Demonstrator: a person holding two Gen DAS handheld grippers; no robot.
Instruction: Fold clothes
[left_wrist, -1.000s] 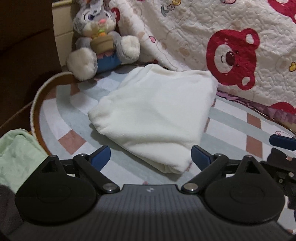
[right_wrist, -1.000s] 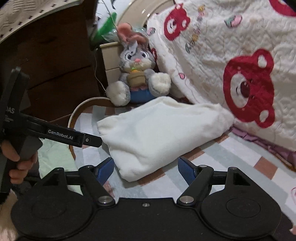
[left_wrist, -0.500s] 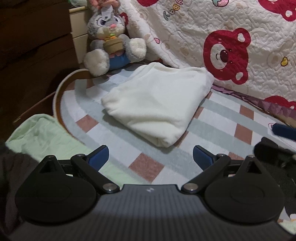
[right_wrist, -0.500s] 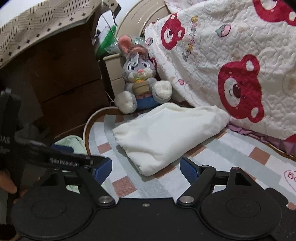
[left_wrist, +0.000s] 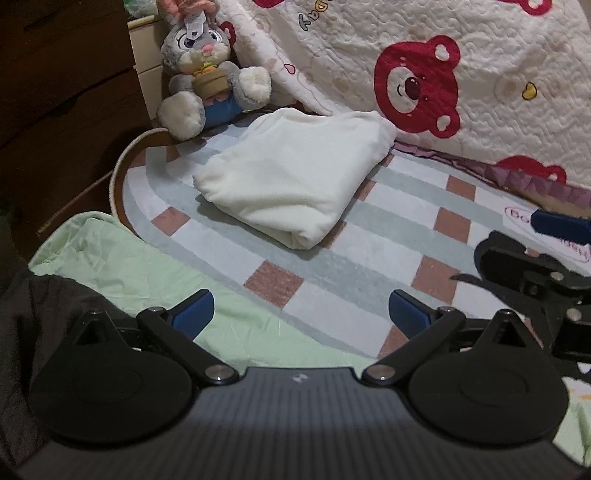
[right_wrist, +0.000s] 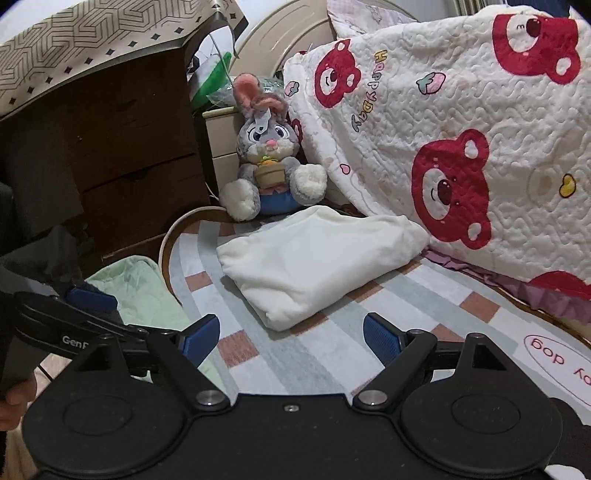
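A folded cream garment (left_wrist: 299, 177) lies on the checked rug (left_wrist: 402, 221), and also shows in the right wrist view (right_wrist: 314, 258). A pale green garment (left_wrist: 122, 266) lies unfolded at the rug's near left edge, seen too in the right wrist view (right_wrist: 136, 291). My left gripper (left_wrist: 301, 314) is open and empty, hovering over the green garment's edge, well short of the cream one. My right gripper (right_wrist: 291, 336) is open and empty above the rug. The right gripper's fingers (left_wrist: 557, 225) show at the left view's right edge.
A grey plush rabbit (right_wrist: 269, 166) sits behind the cream garment. A white quilt with red bears (right_wrist: 461, 147) hangs from the bed on the right. A dark wooden dresser (right_wrist: 110, 147) stands at left. A dark cloth (left_wrist: 33, 332) lies at near left.
Both grippers have pulled back from the cream garment, which now sits farther away. The green garment has come into fuller view under the left gripper. Both stayed open.
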